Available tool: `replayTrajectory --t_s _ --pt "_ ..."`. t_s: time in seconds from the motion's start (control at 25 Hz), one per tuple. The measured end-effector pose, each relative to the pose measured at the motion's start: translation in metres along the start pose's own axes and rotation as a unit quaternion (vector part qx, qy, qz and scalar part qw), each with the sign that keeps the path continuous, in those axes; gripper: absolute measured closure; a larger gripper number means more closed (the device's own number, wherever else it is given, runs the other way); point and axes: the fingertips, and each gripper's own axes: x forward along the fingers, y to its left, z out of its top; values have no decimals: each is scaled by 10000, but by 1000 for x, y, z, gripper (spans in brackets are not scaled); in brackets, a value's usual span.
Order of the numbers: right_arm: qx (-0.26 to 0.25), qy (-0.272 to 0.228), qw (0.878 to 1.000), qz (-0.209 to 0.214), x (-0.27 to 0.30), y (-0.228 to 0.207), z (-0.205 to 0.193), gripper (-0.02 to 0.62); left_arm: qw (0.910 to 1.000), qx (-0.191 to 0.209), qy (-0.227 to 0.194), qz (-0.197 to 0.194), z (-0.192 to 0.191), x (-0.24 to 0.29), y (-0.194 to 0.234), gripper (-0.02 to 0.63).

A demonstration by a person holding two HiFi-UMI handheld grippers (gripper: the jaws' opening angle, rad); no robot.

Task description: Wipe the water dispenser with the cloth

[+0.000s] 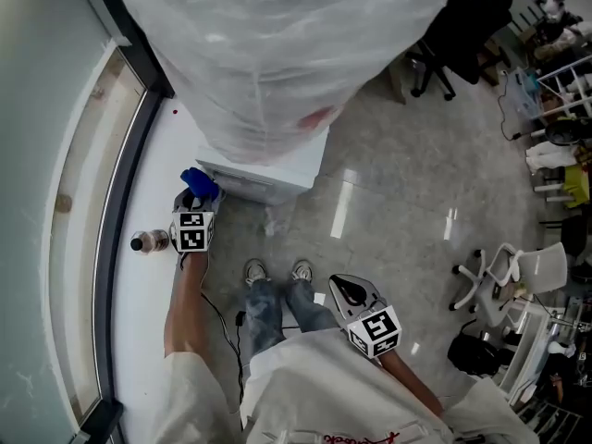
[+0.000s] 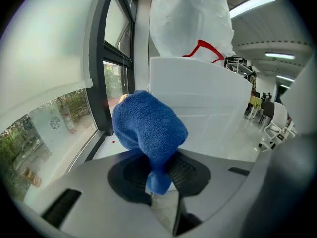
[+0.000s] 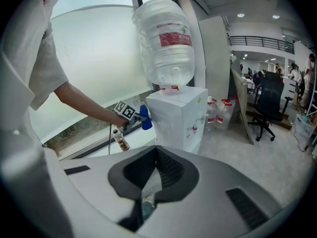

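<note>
We pinch the cloth [image 2: 148, 128] in the left gripper [image 2: 159, 180], bunched toward the water dispenser [image 2: 198, 98] for wiping. The right gripper [image 3: 148, 190] hangs closed, empty.

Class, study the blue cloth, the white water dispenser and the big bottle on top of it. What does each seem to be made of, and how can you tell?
The cloth looks like microfibre or terry: fuzzy, matte nap. The water dispenser is probably moulded plastic: smooth white panels, slight sheen. The bottle seems to be clear rigid plastic: see-through and glossy.
</note>
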Motion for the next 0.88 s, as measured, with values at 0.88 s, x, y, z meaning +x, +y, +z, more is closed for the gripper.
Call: replayTrajectory --t_s 0.88 --pt "103 -65 9999 -121 -19 -20 -8 580 9973 456 80 -578 4 20 -86 515"
